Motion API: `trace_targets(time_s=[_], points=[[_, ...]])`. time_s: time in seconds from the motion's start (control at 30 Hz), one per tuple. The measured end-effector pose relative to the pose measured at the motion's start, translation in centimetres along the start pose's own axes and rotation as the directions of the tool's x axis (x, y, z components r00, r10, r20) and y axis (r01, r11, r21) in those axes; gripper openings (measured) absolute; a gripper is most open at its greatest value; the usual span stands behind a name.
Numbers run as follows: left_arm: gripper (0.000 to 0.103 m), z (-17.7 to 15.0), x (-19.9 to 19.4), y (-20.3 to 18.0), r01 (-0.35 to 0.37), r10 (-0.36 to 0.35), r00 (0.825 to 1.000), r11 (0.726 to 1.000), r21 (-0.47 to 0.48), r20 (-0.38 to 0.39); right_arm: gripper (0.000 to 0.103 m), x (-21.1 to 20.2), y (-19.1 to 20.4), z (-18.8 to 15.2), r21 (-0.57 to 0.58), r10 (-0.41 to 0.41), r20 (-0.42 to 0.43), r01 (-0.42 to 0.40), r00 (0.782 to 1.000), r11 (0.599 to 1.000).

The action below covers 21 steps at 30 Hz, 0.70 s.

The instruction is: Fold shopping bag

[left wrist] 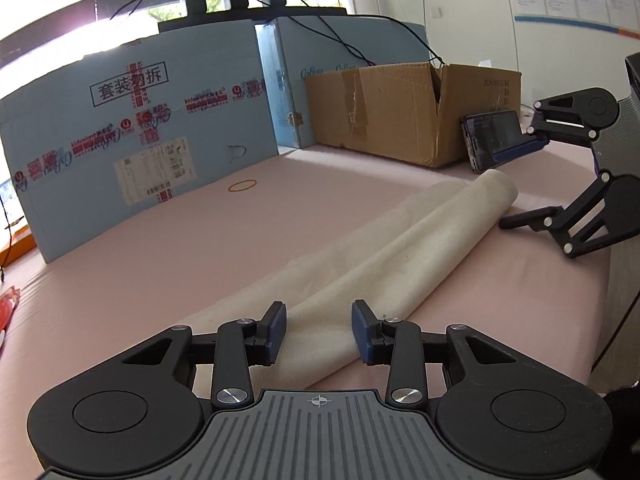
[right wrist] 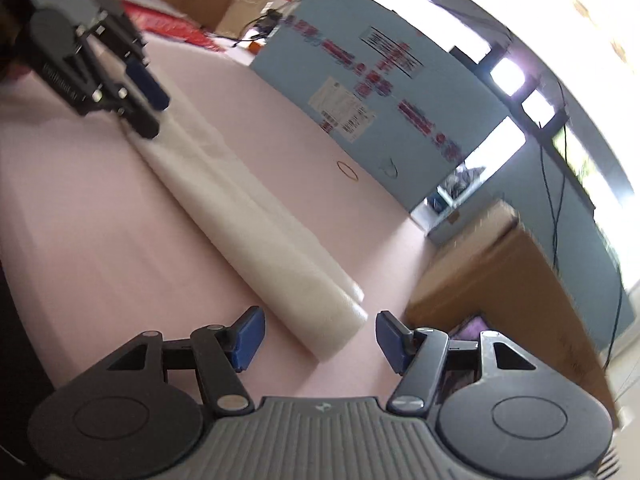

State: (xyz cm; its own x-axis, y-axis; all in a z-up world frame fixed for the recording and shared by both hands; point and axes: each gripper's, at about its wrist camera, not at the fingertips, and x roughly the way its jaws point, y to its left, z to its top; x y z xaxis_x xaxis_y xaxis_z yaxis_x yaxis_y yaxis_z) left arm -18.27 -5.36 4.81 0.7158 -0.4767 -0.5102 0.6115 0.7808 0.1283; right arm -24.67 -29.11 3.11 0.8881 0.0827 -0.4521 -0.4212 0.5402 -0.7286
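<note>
A cream shopping bag lies folded into a long narrow strip on the pink table. My left gripper sits at the strip's near end, and both blue pads touch the sides of the fabric between them. In the right wrist view the bag runs away from me to the left gripper at its far end. My right gripper is open, with the bag's rounded end just ahead of its pads and touching neither. In the left wrist view the right gripper stands open at the strip's far end.
A tall blue carton walls the back of the table, with a brown cardboard box to its right. A phone leans on that box. An orange rubber band lies near the blue carton.
</note>
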Motion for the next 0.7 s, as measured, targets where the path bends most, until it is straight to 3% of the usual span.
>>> trace_targets(time_s=[0.07, 0.13, 0.23, 0.27, 0.33, 0.43, 0.6, 0.7], points=[[0.038, -0.1, 0.0, 0.2, 0.004, -0.004, 1.0, 1.0, -0.019, 0.0, 0.042, 0.4, 2.3, 1.4, -0.193, -0.017, 0.059, 0.028, 0.998, 0.981], [0.039, -0.1, 0.0, 0.3, 0.005, -0.005, 1.0, 1.0, -0.027, 0.001, 0.032, 0.6, 4.8, 2.4, -0.373, -0.022, 0.13, 0.07, 0.991, 0.925], [0.039, 0.0, -0.1, 0.4, 0.012, -0.012, 1.0, 1.0, -0.027, 0.001, 0.016, 1.2, 7.0, 2.9, -0.533, -0.026, 0.186, 0.123, 0.982, 0.837], [0.04, 0.0, -0.2, 0.4, 0.018, -0.018, 1.0, 1.0, -0.016, 0.006, 0.013, 1.3, 7.2, 3.0, -0.55, -0.018, 0.185, 0.119, 0.983, 0.827], [0.042, 0.1, -0.7, 0.1, 0.047, -0.048, 0.998, 0.999, 0.023, 0.035, 0.012, 1.3, 7.2, 3.2, -0.568, 0.002, 0.175, 0.099, 0.985, 0.817], [0.044, 0.4, -1.4, -1.3, 0.14, -0.15, 0.986, 0.981, 0.138, 0.068, 0.01, 1.1, 6.2, 3.5, -0.532, 0.066, 0.153, 0.026, 0.986, 0.846], [0.044, 0.8, -0.3, -2.9, 0.134, -0.138, 0.99, 0.943, 0.305, -0.007, 0.01, -0.3, 3.3, 4.1, -0.397, 0.195, 0.131, -0.128, 0.972, 0.909], [0.031, 1.2, 0.3, -0.7, 0.228, -0.219, 0.974, 0.949, 0.22, -0.062, 0.012, -0.6, 0.6, 4.1, -0.247, 0.315, 0.09, -0.285, 0.945, 0.926]])
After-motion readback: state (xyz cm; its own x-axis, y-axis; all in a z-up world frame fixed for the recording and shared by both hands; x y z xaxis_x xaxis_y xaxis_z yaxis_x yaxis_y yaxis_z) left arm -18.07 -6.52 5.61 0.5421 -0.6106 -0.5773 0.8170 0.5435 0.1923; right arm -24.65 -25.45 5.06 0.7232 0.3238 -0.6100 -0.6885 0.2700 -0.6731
